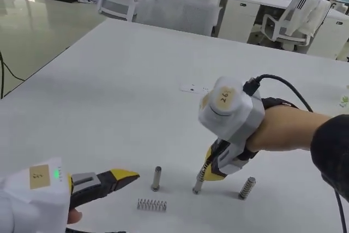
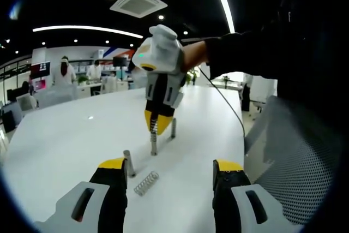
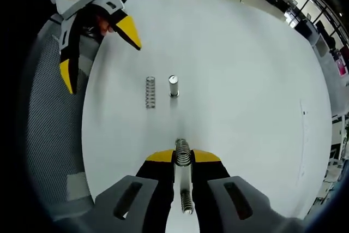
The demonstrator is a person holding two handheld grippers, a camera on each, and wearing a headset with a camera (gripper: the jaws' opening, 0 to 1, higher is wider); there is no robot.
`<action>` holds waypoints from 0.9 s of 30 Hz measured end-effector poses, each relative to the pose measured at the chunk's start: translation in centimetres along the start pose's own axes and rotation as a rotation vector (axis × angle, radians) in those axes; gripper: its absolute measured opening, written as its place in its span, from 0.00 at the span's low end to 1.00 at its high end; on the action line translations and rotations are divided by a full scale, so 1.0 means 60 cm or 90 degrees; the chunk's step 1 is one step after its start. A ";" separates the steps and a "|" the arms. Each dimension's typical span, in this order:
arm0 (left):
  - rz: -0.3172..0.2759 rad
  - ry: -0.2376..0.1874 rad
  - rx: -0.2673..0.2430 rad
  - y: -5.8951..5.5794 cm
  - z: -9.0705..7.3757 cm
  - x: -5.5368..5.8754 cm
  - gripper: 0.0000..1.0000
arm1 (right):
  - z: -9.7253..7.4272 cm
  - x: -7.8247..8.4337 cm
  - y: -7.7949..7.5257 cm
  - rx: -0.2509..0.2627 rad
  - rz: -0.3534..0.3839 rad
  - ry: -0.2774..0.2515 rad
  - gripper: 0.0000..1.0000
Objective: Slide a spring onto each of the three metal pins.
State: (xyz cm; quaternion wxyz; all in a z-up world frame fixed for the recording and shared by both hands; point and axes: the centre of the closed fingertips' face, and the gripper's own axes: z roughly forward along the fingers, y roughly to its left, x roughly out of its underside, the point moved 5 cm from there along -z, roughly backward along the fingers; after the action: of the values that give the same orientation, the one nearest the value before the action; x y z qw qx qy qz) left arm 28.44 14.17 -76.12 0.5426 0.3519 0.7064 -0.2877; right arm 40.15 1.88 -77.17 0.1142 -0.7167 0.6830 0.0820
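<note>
On the white table (image 1: 136,80) the bare pin (image 1: 157,178) stands upright and serves as the mark for the rest; it carries no spring.

Just to its right the middle pin (image 1: 197,187) also stands, and the right gripper (image 1: 210,172) comes down over it from above. Its jaws are pinched narrow on a spring (image 1: 203,172), which sits tilted at the pin's upper part; in the right gripper view the coil (image 3: 183,155) is clamped between the two yellow tips. How far the spring has gone down the pin cannot be told.

Further right of the bare pin, beyond the middle one, the third pin (image 1: 247,187) stands with a spring already wound around it.

The loose spring (image 1: 151,204) lies flat on the table just beside the bare pin, on the person's side, close but apart from it; the right gripper view shows the two side by side – spring (image 3: 150,91) and pin (image 3: 173,85).

The left gripper (image 1: 121,181) hangs to the left of the bare pin, near it, low over the table; its jaws are spread wide and hold nothing – in the left gripper view the loose spring (image 2: 146,183) lies between and ahead of the two tips (image 2: 170,167).
</note>
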 end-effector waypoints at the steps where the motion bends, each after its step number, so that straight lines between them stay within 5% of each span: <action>1: 0.000 0.001 0.000 0.000 0.000 0.000 0.59 | 0.003 0.000 0.000 -0.001 0.000 0.003 0.08; 27: -0.003 0.005 -0.002 0.000 0.000 0.004 0.58 | 0.052 0.013 0.005 -0.012 0.027 0.020 0.08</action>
State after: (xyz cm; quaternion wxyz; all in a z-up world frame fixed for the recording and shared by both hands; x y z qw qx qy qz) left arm 28.39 14.23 -76.36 0.5394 0.3505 0.7099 -0.2867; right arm 39.99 2.00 -80.39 0.0945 -0.7045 0.6988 0.0796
